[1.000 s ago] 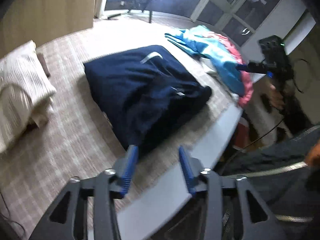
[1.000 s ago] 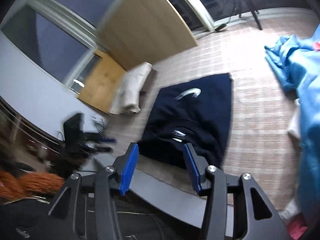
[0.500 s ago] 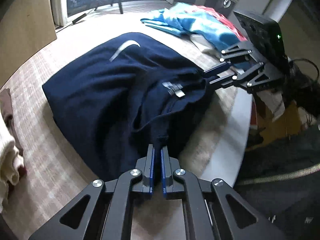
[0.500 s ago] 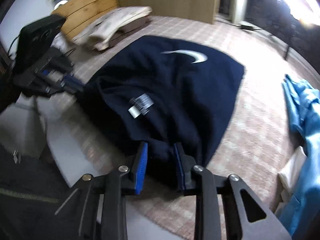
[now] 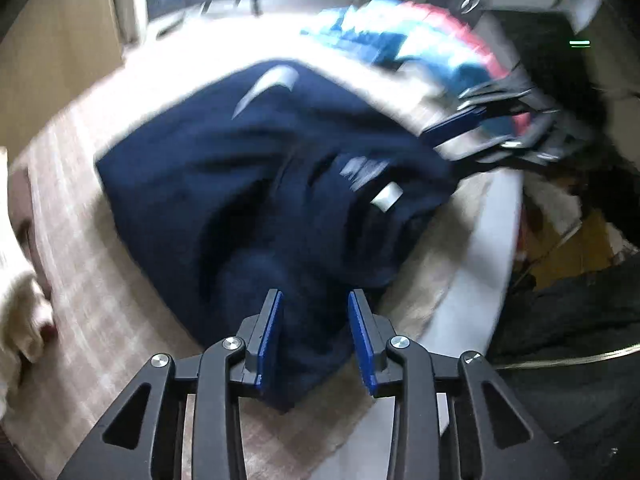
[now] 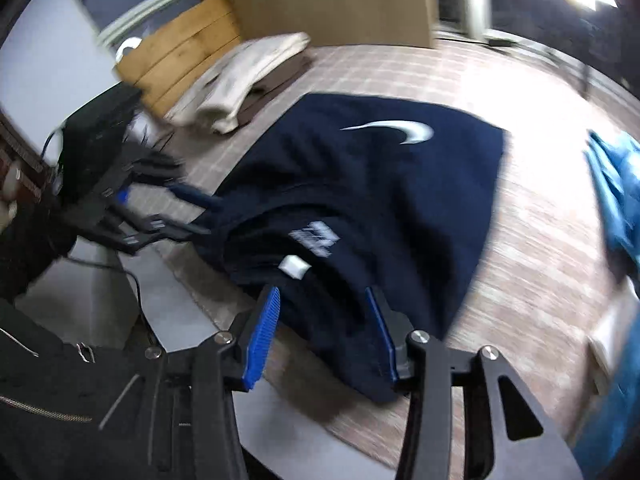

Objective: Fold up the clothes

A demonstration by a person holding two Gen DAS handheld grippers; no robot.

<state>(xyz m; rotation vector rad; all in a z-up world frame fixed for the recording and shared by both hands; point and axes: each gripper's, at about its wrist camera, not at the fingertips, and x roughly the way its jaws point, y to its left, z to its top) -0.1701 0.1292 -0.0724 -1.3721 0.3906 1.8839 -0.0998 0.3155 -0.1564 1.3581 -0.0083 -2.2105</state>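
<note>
1. A dark navy blue sweatshirt with a white swoosh mark (image 6: 394, 130) lies on a table with a pale checked cloth (image 6: 532, 240). It sits near the table's front edge.
2. The far part of the sweatshirt lies flat and smooth. The near part is bunched up in soft lumps, with a small white label (image 6: 295, 267) showing on top.
3. The left gripper (image 5: 316, 338) has its two blue fingers spread apart. Dark cloth lies between them, but they are not pinching it.
4. The right gripper (image 6: 324, 336) is spread wide too. The near corner of the sweatshirt sits between its fingers, loose and not held.
5. The pictures are blurry, so things are moving fast.
6. I think the fold is only part done. The sweatshirt has a neat far half, but the near half is still a messy heap and needs to be laid flat.
7. A folded cream knitted piece (image 6: 248, 76) rests at the far left of the table. That one looks done.
8. A bright blue and pink pile of clothes (image 5: 404, 44) waits on the right side. It looks unfolded, so more work is likely left.
</note>
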